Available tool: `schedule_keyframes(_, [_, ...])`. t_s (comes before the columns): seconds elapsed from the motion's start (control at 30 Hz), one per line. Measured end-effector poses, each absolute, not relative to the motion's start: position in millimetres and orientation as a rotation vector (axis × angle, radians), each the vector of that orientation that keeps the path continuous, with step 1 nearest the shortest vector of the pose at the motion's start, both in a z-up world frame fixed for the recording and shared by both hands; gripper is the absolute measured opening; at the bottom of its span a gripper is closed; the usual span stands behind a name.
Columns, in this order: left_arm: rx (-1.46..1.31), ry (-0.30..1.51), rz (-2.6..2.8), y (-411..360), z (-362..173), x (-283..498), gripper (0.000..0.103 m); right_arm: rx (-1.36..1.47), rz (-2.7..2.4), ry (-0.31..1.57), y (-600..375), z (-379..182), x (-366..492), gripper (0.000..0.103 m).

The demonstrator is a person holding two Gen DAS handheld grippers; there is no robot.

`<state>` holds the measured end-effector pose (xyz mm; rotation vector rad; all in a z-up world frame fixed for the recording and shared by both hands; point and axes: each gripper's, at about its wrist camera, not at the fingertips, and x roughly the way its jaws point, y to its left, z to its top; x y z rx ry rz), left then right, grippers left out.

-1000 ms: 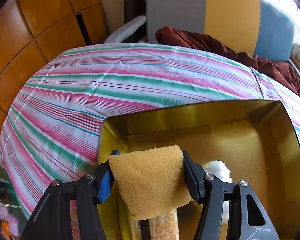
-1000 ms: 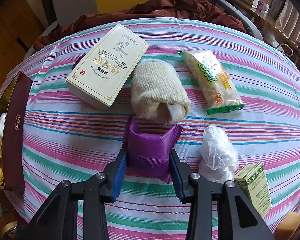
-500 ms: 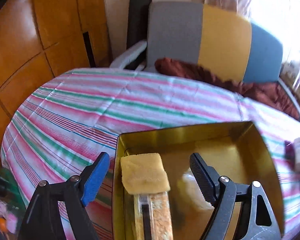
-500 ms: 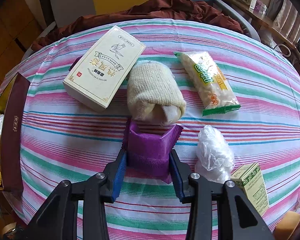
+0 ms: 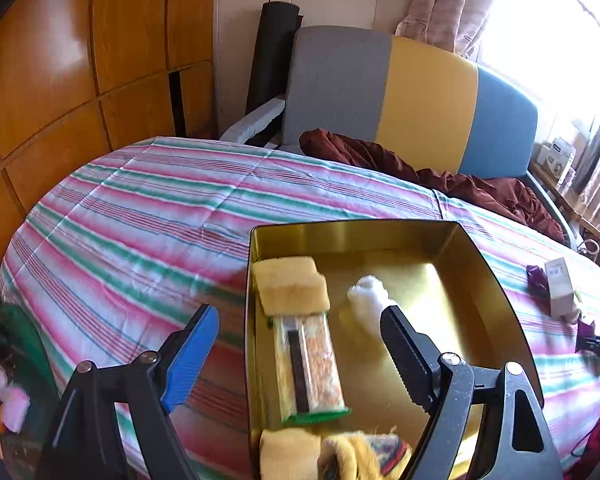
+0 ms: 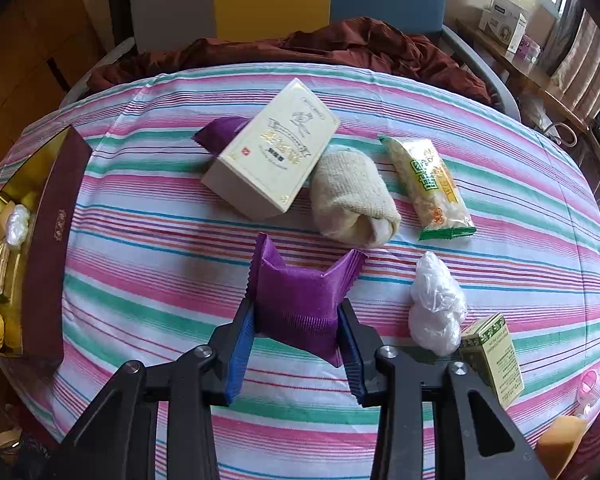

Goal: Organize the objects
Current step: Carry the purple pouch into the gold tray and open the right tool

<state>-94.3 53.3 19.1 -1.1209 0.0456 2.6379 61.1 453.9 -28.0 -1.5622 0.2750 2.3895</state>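
Gripping one purple packet [image 6: 300,300], right gripper [image 6: 298,338] jaws clamped on it above the striped table [image 6: 500,248]. Left gripper [image 5: 296,344] jaws spread, nothing held, over gold box [image 5: 496,280]. Box holds two sponges [image 5: 292,284], one snack pack [image 5: 310,364], one white wad [image 5: 370,300]. Second purple packet [image 6: 220,134] lies under cream carton [image 6: 272,164].

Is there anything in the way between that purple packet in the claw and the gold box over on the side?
Nothing visible blocks it. The purple packet, clamped in the right gripper, has only bare striped cloth between it and the gold box; its maroon wall must be cleared.
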Motion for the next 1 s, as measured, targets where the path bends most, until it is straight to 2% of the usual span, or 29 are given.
schedule_keyframes(0.23, [-1.089,0.005,2.658,33,19,-80,0.084,-1.432,2.541,0.241,412,21,87,0.039])
schedule_keyframes(0.5, [-1.063,0.041,2.691,15,20,-70,0.084,-1.380,2.856,0.147,299,67,42,0.039])
schedule_keyframes(0.73, [-1.088,0.022,2.714,-5,16,-71,0.082,-1.579,2.997,0.004,187,43,-13,0.039])
schedule_keyframes(1.0, [-1.109,0.009,2.721,-15,7,-71,0.082,-1.805,2.930,-0.078,128,-11,-52,0.039])
